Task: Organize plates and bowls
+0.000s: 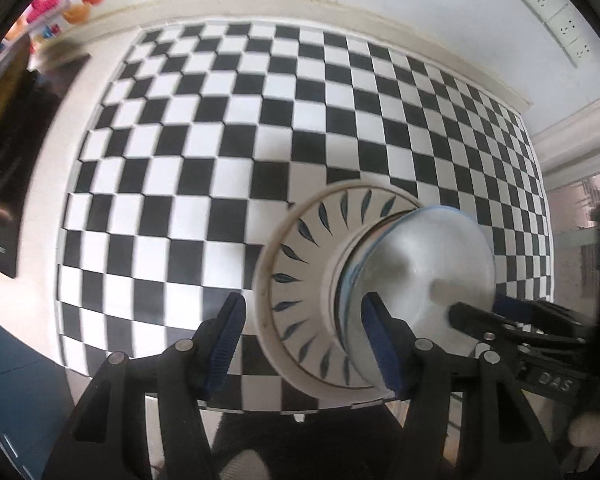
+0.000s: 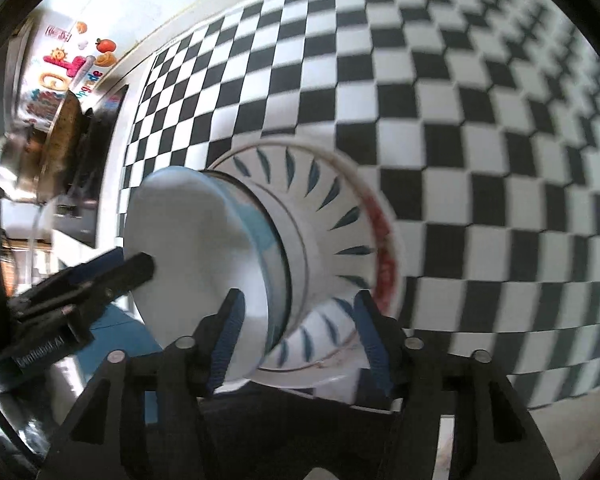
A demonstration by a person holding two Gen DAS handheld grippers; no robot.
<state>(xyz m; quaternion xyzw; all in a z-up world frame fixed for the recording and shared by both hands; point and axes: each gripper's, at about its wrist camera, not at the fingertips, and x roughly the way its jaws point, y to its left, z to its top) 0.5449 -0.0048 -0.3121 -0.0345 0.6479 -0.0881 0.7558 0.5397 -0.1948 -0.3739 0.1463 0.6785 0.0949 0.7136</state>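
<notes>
A white bowl with blue leaf marks (image 1: 300, 268) sits upside down on the checkered cloth (image 1: 204, 152). A smaller pale bowl with a blue rim (image 1: 420, 264) is on its base, also inverted. My left gripper (image 1: 304, 344) is open, its fingers astride the stack's near edge. My right gripper (image 2: 296, 340) is open too, astride the same stack: leaf bowl (image 2: 332, 216), pale bowl (image 2: 192, 248). Each gripper shows in the other's view, the right one (image 1: 512, 320) and the left one (image 2: 100, 272), on opposite sides of the stack.
The checkered cloth covers a white table against a white wall with sockets (image 1: 556, 20). A dark object (image 1: 16, 120) and colourful stickers (image 2: 72, 68) are at the left. A blue surface (image 2: 116, 340) lies below the table edge.
</notes>
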